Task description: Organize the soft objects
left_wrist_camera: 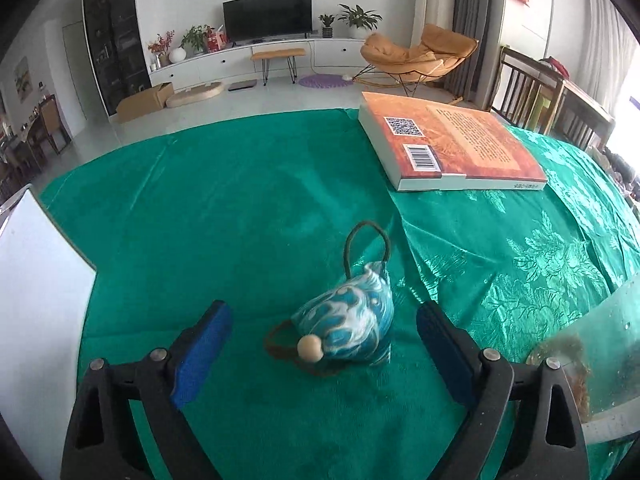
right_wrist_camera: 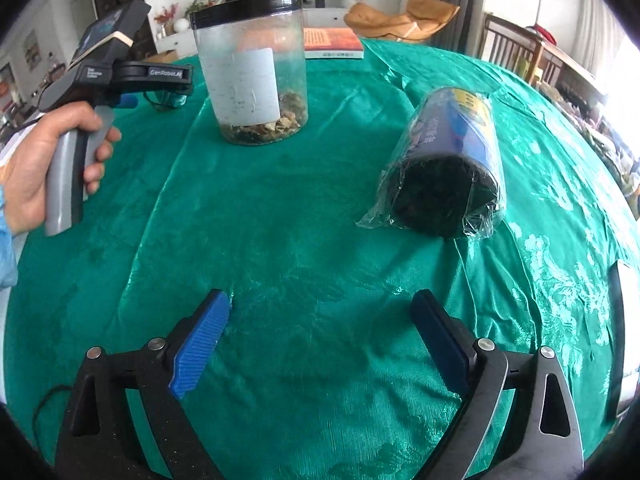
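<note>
A small blue-and-white pouch [left_wrist_camera: 348,320], stuffed and soft-looking, with a cord loop and a wooden bead, lies on the green cloth [left_wrist_camera: 224,208] of the counter, right between the blue pads of my left tool [left_wrist_camera: 324,348]. The pads stand clear of it on both sides, so the tool is partly open and holds nothing. The loop points away from me and the bead faces me. Ahead and to the right of that tool lies a book [left_wrist_camera: 456,144], face down; at its right edge is the wall of a clear jar [left_wrist_camera: 608,344], and at its left edge a white panel [left_wrist_camera: 36,292] that I cannot identify.

My right tool [right_wrist_camera: 320,332] hangs wide open over bare cloth, empty. Ahead of it and to the right lies a dark cylinder wrapped in plastic film [right_wrist_camera: 448,164], on its side. Ahead and slightly left stands the jar [right_wrist_camera: 252,68], black-rimmed, with dried bits at the bottom. Farther left, my left hand [right_wrist_camera: 44,160] grips its tool's handle.

By my judgement the sorting has barely begun: the pouch is not yet gripped, no gathering place for soft things is evident, and the wrapped cylinder is untouched. Closing on the pouch looks like the next step.
</note>
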A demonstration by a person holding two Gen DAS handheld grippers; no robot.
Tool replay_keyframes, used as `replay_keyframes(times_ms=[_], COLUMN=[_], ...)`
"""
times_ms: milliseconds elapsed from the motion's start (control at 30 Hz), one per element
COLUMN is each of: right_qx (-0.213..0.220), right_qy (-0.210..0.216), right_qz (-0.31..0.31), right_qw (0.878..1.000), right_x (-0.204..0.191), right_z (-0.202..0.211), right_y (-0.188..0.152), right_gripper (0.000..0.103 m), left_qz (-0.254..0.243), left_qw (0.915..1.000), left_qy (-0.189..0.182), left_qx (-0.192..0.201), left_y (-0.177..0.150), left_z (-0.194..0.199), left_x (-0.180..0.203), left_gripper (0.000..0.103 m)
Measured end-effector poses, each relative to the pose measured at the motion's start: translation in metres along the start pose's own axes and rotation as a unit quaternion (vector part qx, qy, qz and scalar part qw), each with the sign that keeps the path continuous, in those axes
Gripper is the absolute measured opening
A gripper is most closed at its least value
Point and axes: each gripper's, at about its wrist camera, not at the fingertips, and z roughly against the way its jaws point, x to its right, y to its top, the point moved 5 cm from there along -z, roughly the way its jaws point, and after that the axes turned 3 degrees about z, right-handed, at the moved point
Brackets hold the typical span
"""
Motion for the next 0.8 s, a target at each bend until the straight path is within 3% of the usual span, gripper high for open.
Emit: replay_keyframes(times_ms=[33, 133, 267, 467, 567, 667, 733, 800], right_qx=[0.001, 0.002, 0.005, 0.006, 0.006, 0.006, 0.006, 0.007], right_qy=[0.000, 0.001, 0.001, 0.001, 0.001, 0.001, 0.001, 0.001], right_qz=[0.000, 0.000, 0.001, 0.000, 0.000, 0.001, 0.001, 0.001], right_qw=[1.000, 1.000, 1.000, 1.000, 1.000, 1.000, 1.000, 1.000], right_x=[0.000, 0.000, 0.001, 0.001, 0.001, 0.001, 0.001, 0.001], right_z=[0.000, -0.001, -0.001, -0.001, -0.001, -0.001, -0.002, -0.002], right_y=[0.000, 0.001, 0.002, 0.002, 0.002, 0.002, 0.002, 0.002], right_gripper=[0.094, 0.095, 0.095, 0.095, 0.095, 0.095, 0.095, 0.095], left_qz=[-0.012, -0.026, -0.011, -0.042, -0.068, -0.091, -0.087, -0.079], left_qw=[0.9999, 0.9997, 0.9994, 0.9964, 0.9952, 0.9939, 0.9956, 0.9962], left_qy=[-0.003, -0.002, -0.033, -0.071, -0.065, -0.046, -0.028, -0.024], left_qx=[-0.008, -0.001, -0.007, -0.014, -0.026, -0.041, -0.019, -0.025], left_y=[-0.001, -0.010, -0.041, -0.111, -0.145, -0.168, -0.168, -0.170], left_z=[-0.002, 0.009, 0.051, 0.130, 0.139, 0.128, 0.130, 0.126], left_x=[0.002, 0.003, 0.004, 0.016, 0.022, 0.023, 0.021, 0.018], left_gripper=[0.045, 0.044, 0.044, 0.044, 0.045, 0.056, 0.084, 0.088])
